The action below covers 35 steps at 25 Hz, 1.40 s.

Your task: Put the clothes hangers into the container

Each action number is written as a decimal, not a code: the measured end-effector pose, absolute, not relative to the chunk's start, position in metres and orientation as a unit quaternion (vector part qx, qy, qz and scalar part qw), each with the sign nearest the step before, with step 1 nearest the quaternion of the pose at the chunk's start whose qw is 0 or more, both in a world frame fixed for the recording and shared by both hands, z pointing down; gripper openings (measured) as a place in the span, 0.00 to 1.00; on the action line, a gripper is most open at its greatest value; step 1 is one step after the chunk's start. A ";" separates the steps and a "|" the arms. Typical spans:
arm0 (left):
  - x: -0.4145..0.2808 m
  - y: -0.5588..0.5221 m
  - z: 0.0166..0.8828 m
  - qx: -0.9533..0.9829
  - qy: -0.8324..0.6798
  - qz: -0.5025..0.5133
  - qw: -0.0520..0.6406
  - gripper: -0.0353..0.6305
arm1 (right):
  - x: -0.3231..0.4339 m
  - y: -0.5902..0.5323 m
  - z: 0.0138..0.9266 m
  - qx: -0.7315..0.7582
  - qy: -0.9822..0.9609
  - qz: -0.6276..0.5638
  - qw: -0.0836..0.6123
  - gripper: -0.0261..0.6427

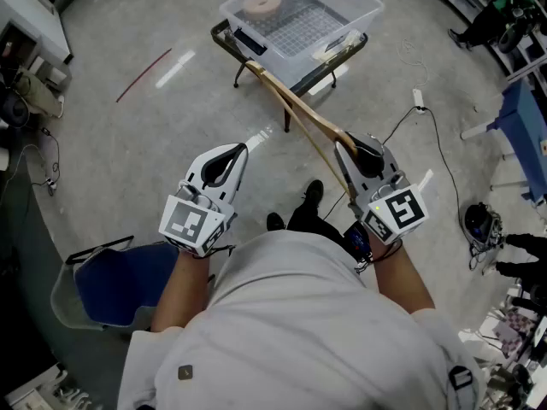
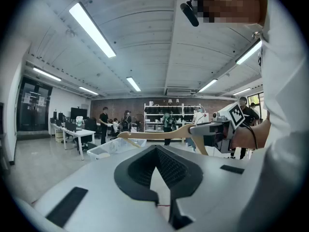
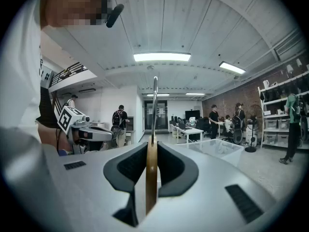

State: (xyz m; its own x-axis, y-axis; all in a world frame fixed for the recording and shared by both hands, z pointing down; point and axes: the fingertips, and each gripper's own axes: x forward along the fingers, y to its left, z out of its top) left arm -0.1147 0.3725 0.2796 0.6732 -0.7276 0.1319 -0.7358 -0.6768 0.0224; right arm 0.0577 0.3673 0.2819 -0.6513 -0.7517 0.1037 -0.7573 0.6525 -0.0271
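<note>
My right gripper (image 1: pixel 357 152) is shut on one end of a wooden clothes hanger (image 1: pixel 295 101). The hanger stretches away toward the clear plastic container (image 1: pixel 355 2), and its far end lies near the container's front edge. In the right gripper view the wooden hanger (image 3: pixel 151 178) stands edge-on between the jaws, with its metal hook (image 3: pixel 154 105) rising above. My left gripper (image 1: pixel 224 162) hovers to the left at about the same height, shut with nothing in it. The left gripper view shows the hanger (image 2: pixel 159 133) held level by the right gripper (image 2: pixel 212 132) and the container (image 2: pixel 113 148) beyond.
The container stands on a small dark table (image 1: pixel 226 39) and holds a pale ring (image 1: pixel 261 4) and another wooden piece (image 1: pixel 338 45). A blue seat (image 1: pixel 120 284) sits at lower left. A cable and plug (image 1: pixel 419 101) lie on the floor. Several people stand in the background.
</note>
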 end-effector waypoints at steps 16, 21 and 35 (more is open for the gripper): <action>-0.102 0.362 0.284 0.914 -0.399 0.056 0.043 0.08 | 0.073 0.354 0.287 0.417 -0.907 0.038 0.044 0.14; -0.095 0.345 0.289 0.913 -0.401 0.058 0.047 0.08 | 0.077 0.340 0.291 0.408 -0.911 0.036 0.050 0.14; -0.026 0.253 0.291 0.914 -0.398 0.064 0.053 0.08 | 0.146 0.253 0.296 0.408 -0.911 0.046 0.052 0.14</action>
